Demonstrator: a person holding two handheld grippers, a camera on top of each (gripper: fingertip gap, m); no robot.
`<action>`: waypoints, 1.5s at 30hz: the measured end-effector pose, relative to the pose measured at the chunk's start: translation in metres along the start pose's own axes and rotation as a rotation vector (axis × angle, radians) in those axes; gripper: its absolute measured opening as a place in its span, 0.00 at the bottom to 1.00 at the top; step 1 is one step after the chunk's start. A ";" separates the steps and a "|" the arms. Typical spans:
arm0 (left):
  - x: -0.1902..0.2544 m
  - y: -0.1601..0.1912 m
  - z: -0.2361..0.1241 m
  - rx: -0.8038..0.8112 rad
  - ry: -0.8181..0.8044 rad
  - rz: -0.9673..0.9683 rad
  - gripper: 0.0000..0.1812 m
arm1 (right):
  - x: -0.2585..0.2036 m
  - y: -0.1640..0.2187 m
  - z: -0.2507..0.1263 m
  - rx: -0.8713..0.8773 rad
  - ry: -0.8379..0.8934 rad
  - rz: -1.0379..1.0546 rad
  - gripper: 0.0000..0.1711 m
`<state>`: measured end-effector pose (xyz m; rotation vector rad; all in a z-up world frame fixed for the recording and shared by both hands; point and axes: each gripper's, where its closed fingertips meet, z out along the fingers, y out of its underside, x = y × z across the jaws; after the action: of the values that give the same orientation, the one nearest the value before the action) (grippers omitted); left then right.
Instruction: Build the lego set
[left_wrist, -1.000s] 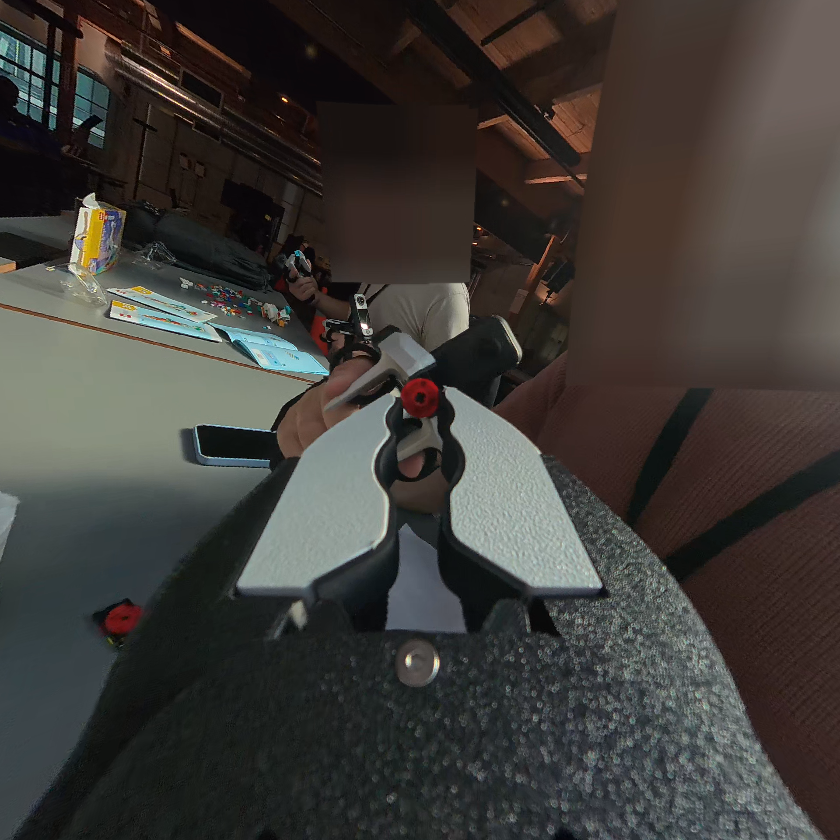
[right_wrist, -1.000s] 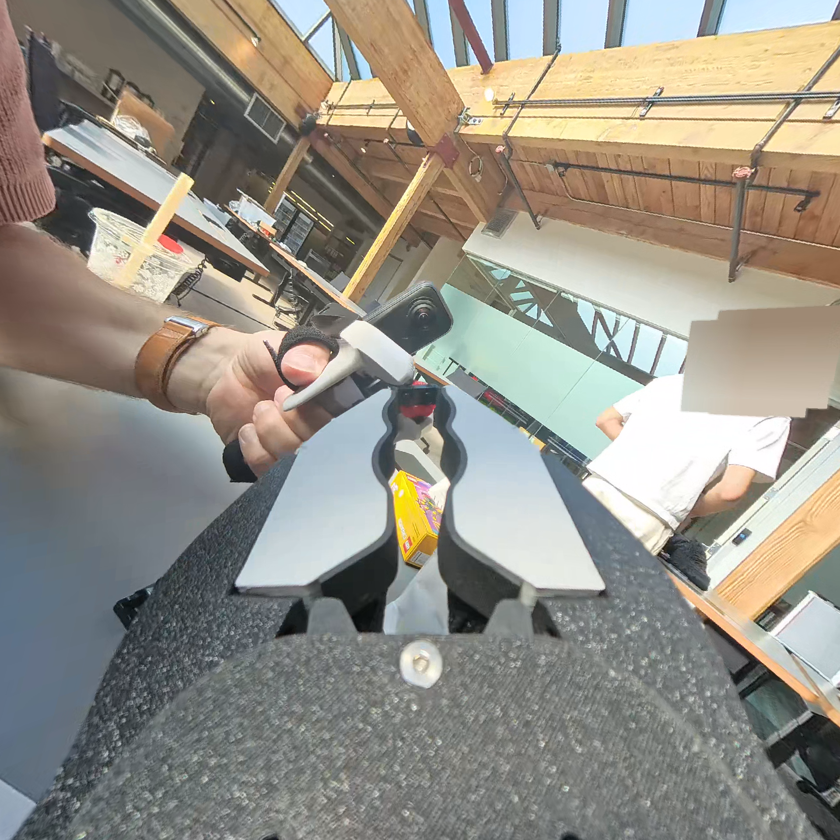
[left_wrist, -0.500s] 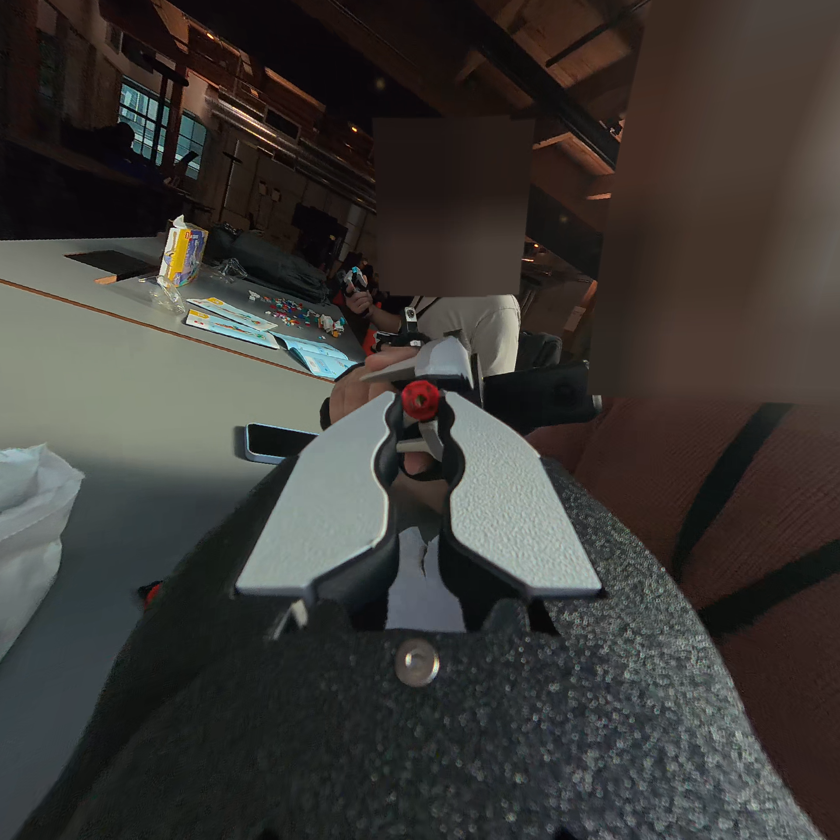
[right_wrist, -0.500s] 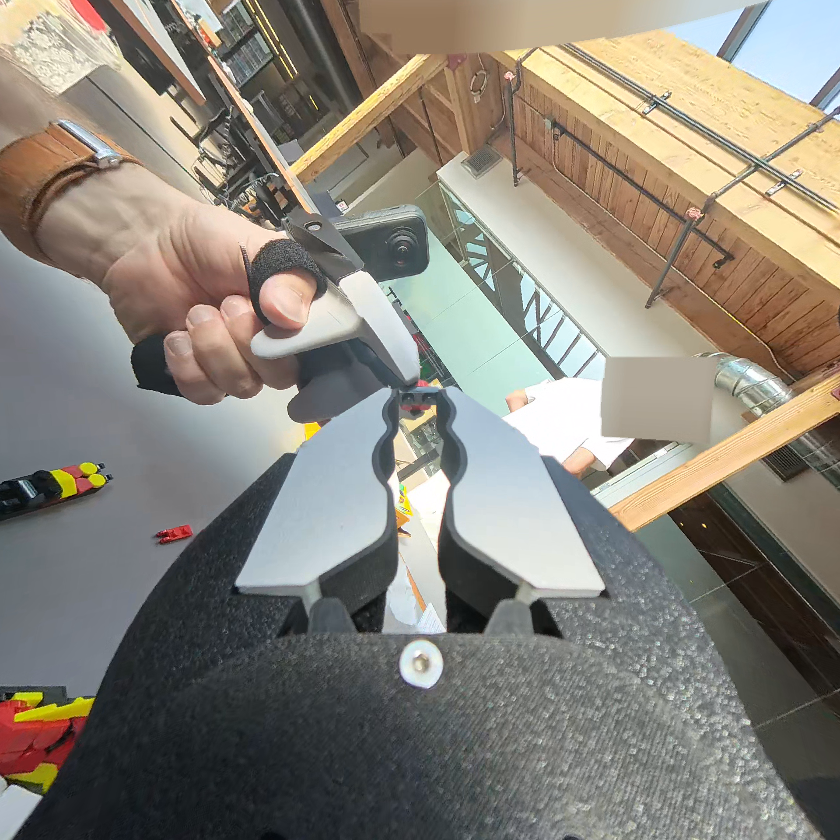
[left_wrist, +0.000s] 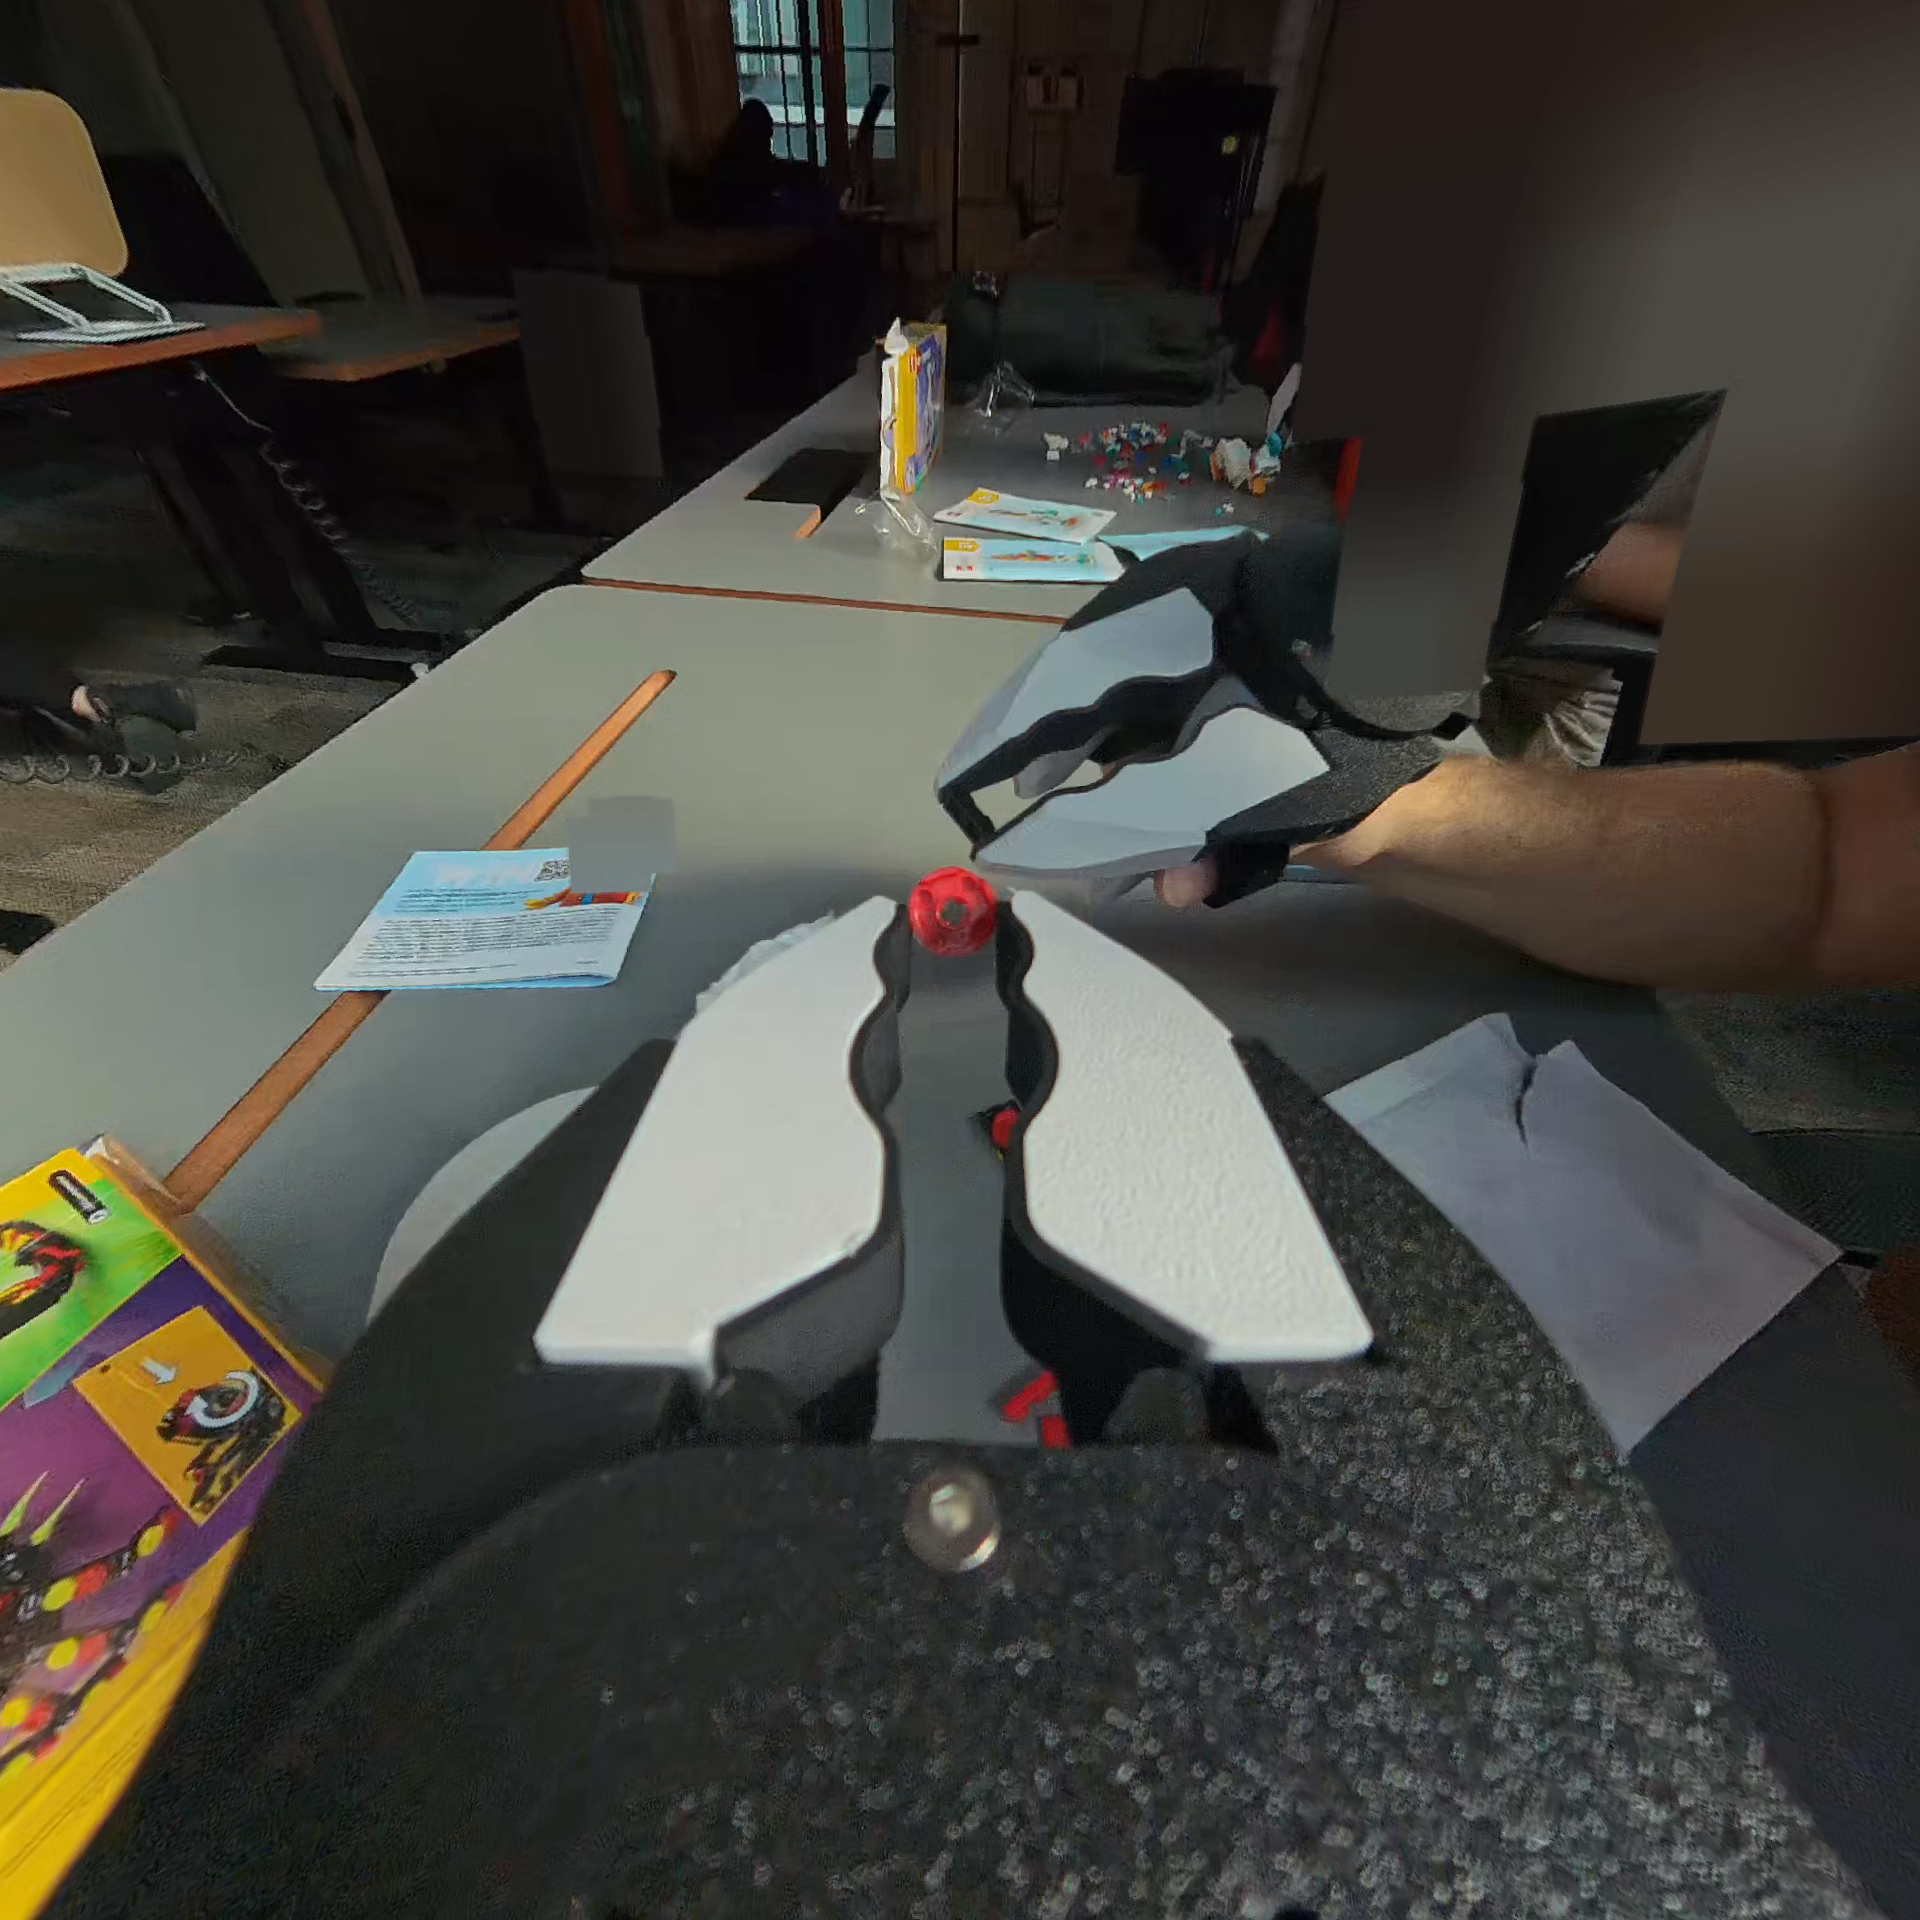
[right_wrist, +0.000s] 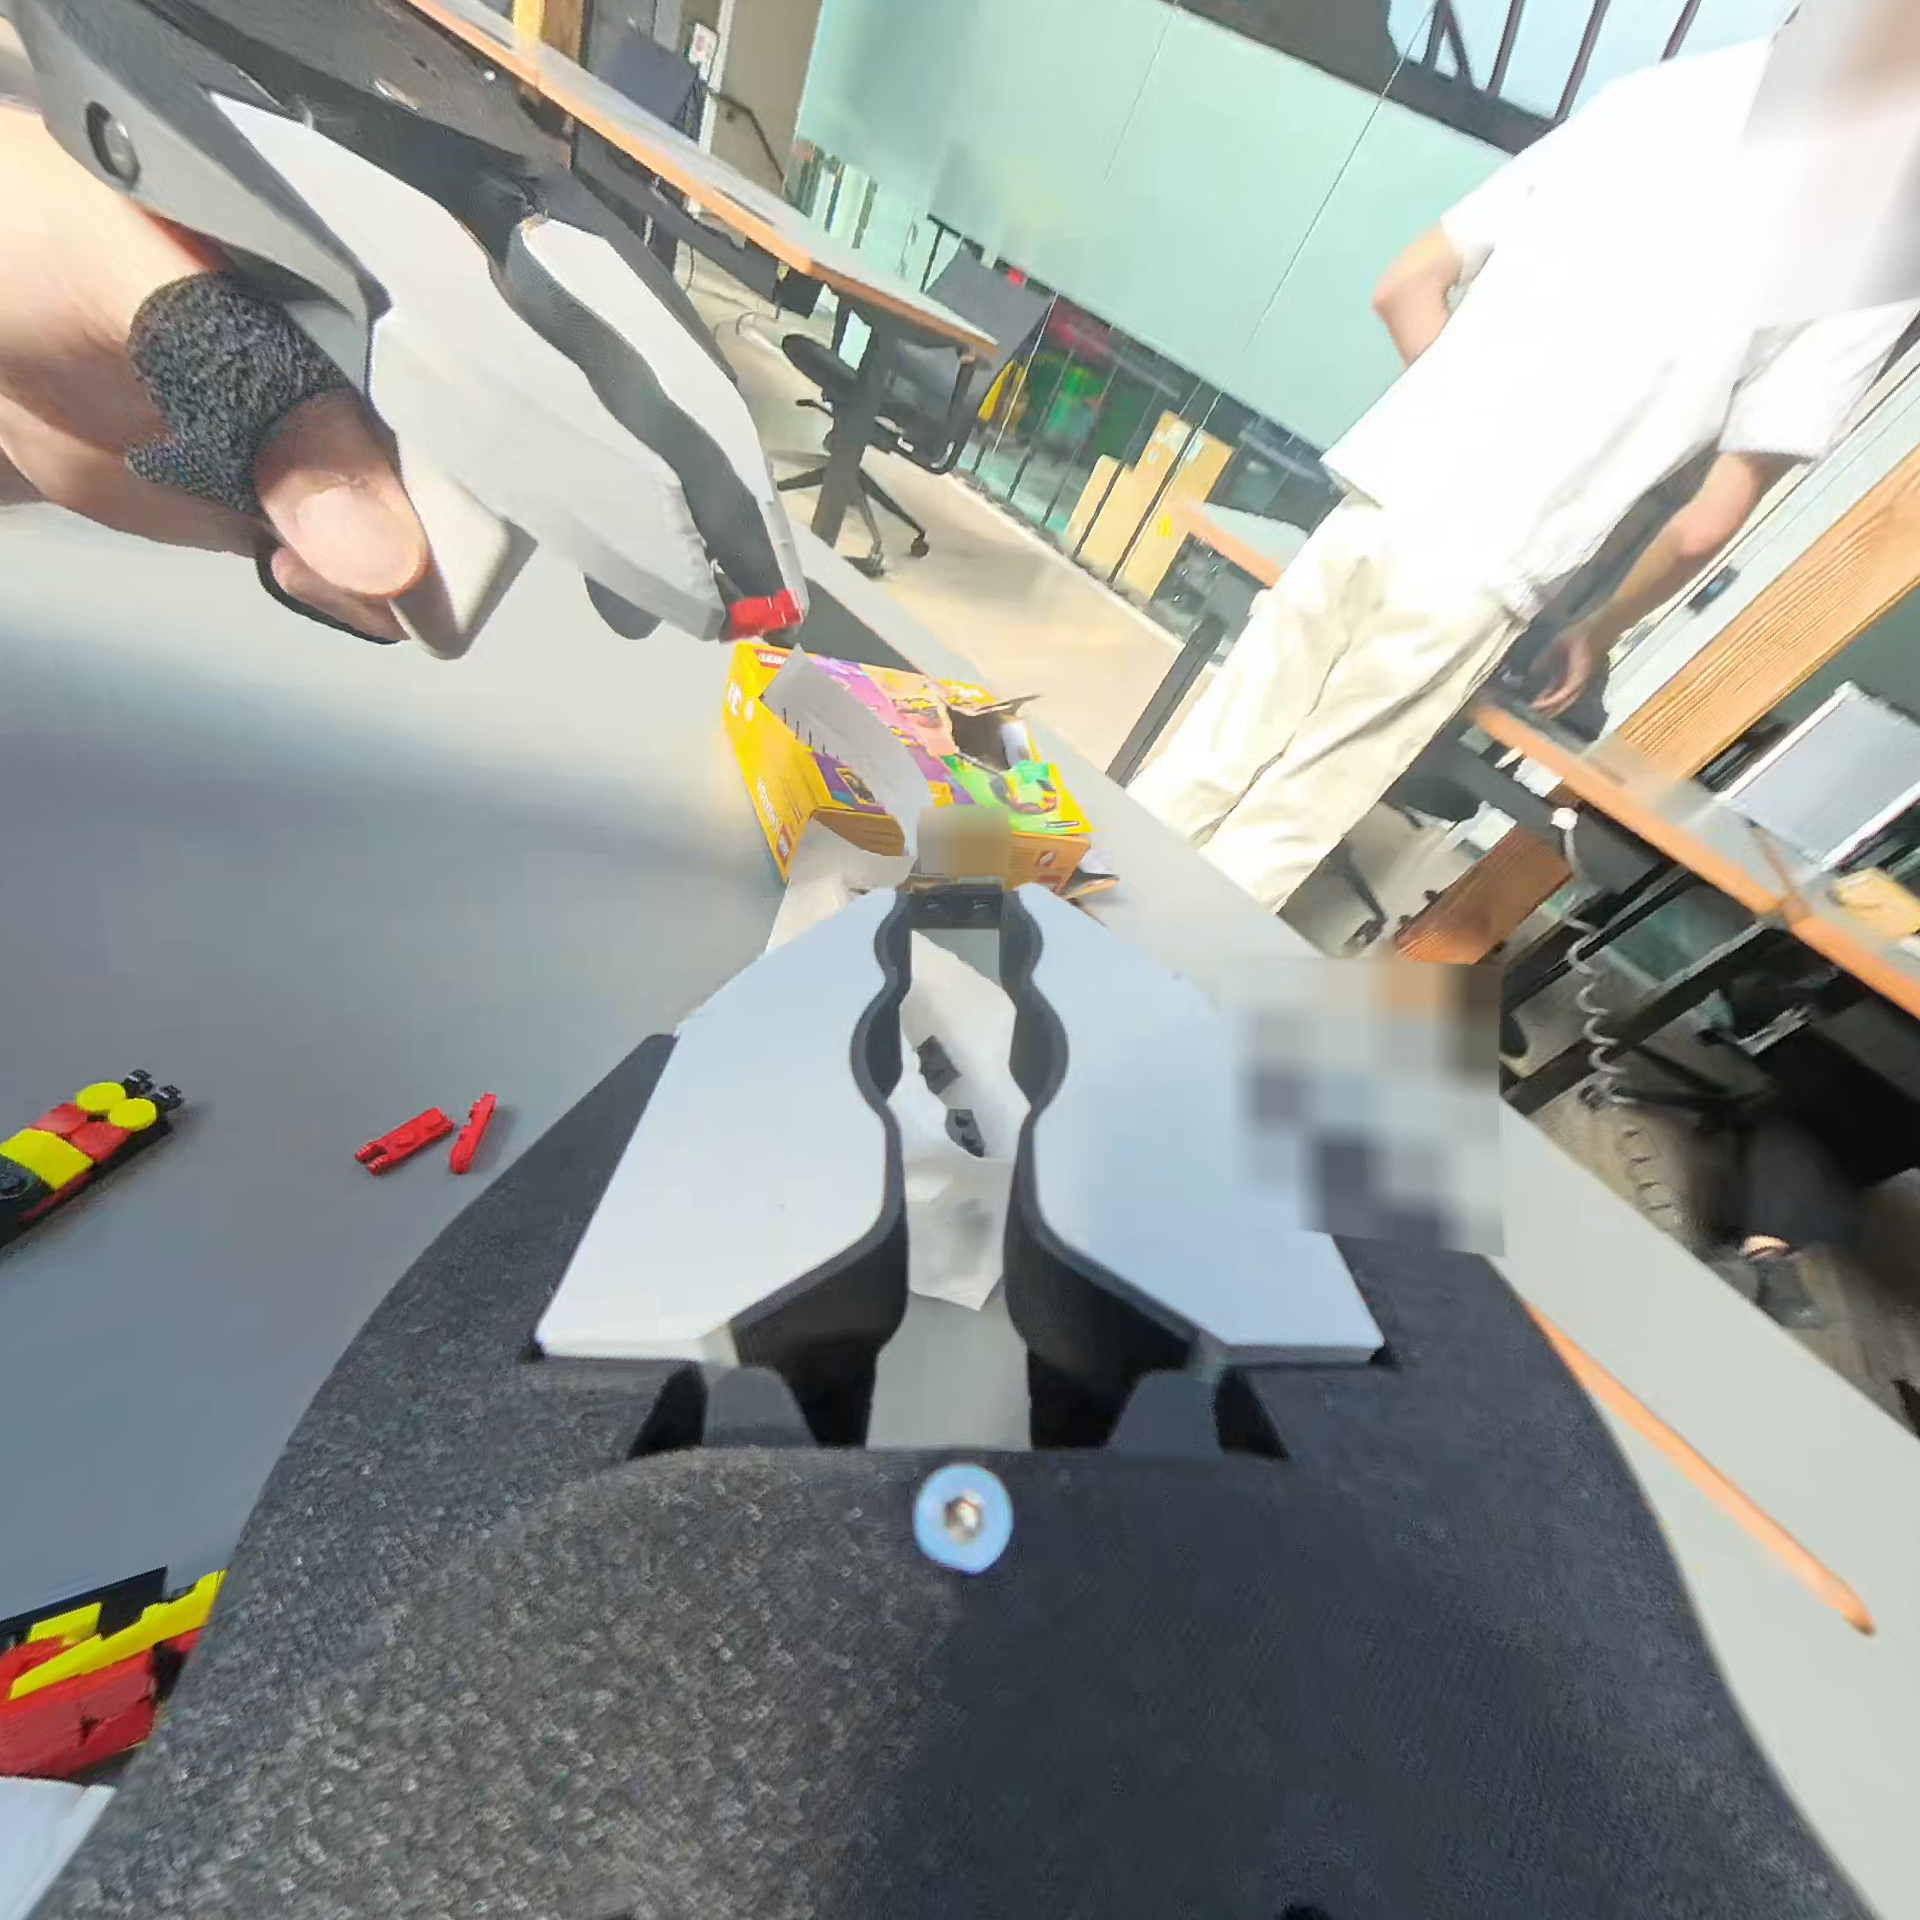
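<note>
My left gripper is shut on a small round red Lego piece, held above the grey table. It also shows in the right wrist view at the upper left, in a hand, with the red piece at its tips. My right gripper is shut on a small black Lego piece. In the left wrist view the right gripper hangs just beyond and above the red piece, apart from it. A black, red and yellow sub-build lies at the left, another at the bottom left.
An opened yellow and purple Lego box lies ahead of the right gripper, also in the left wrist view. Loose red pieces, a blue leaflet, white paper and a white bag with black pieces lie on the table. A person stands beyond the table edge. My hands' fingertips stand some 6 centimetres from each other.
Both grippers were raised with their tips together. They have now drawn apart and tipped down towards the table. The red piece stays in my left gripper.
</note>
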<state>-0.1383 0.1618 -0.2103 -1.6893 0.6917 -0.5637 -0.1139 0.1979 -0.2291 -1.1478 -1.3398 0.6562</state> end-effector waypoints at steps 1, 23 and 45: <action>-0.008 0.004 0.009 -0.068 -0.015 0.053 0.09 | 0.001 0.007 0.009 -0.045 -0.052 0.057 0.09; 0.012 0.097 -0.019 -0.565 0.077 0.387 0.17 | -0.029 0.068 -0.033 -0.330 -0.275 0.074 0.17; 0.034 0.126 0.009 -0.403 0.384 0.480 0.07 | 0.004 0.070 -0.086 -0.293 -0.113 0.111 0.15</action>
<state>-0.1267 0.1245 -0.3353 -1.7037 1.5227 -0.4220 -0.0146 0.2048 -0.2782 -1.4469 -1.5111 0.6252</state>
